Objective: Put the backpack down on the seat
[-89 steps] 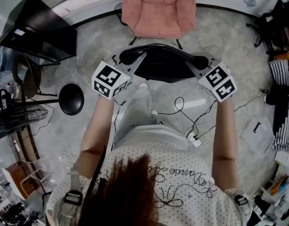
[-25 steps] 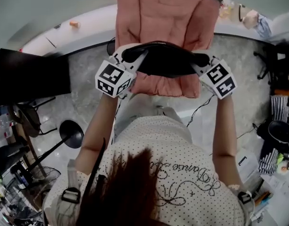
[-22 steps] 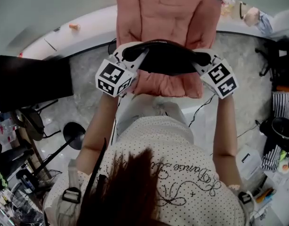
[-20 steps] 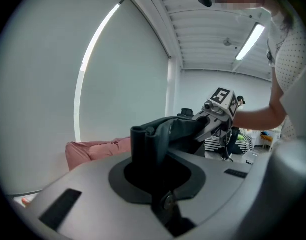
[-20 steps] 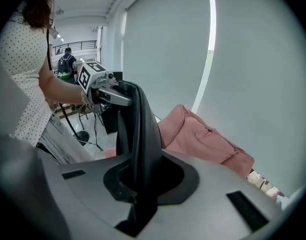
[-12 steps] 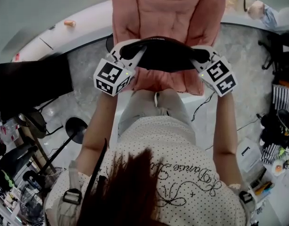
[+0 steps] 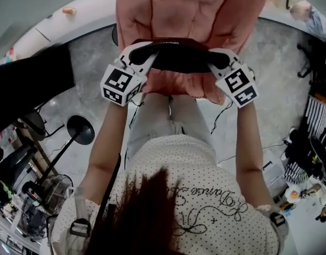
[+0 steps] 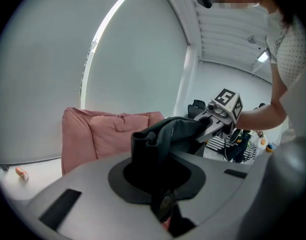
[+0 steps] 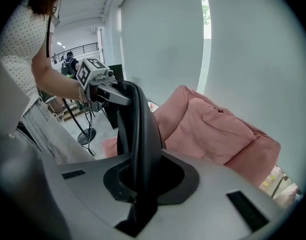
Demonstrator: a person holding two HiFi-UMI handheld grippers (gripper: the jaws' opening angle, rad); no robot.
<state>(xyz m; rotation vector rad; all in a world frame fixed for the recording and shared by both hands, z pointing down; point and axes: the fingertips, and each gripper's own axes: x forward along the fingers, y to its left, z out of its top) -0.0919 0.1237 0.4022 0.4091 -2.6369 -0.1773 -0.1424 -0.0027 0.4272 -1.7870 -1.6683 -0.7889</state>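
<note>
A black backpack hangs between my two grippers, over the front part of a pink cushioned chair seat. At its left end my left gripper is shut on the dark fabric, and the jaws pinch a fold of it. My right gripper is shut on the right end, where a black strap-like edge rises from the jaws. Whether the backpack touches the cushion is hidden. Behind the fabric, both gripper views show the pink chair.
A black screen stands to the left. A round-based black stand is on the grey floor beside the person's legs. Cables trail at the right, near cluttered shelves and bags. A white curved ledge runs behind the chair.
The person has walked up to the pink chair. The backpack, held the same way by both grippers, has gone from above the floor to above the seat cushion.
</note>
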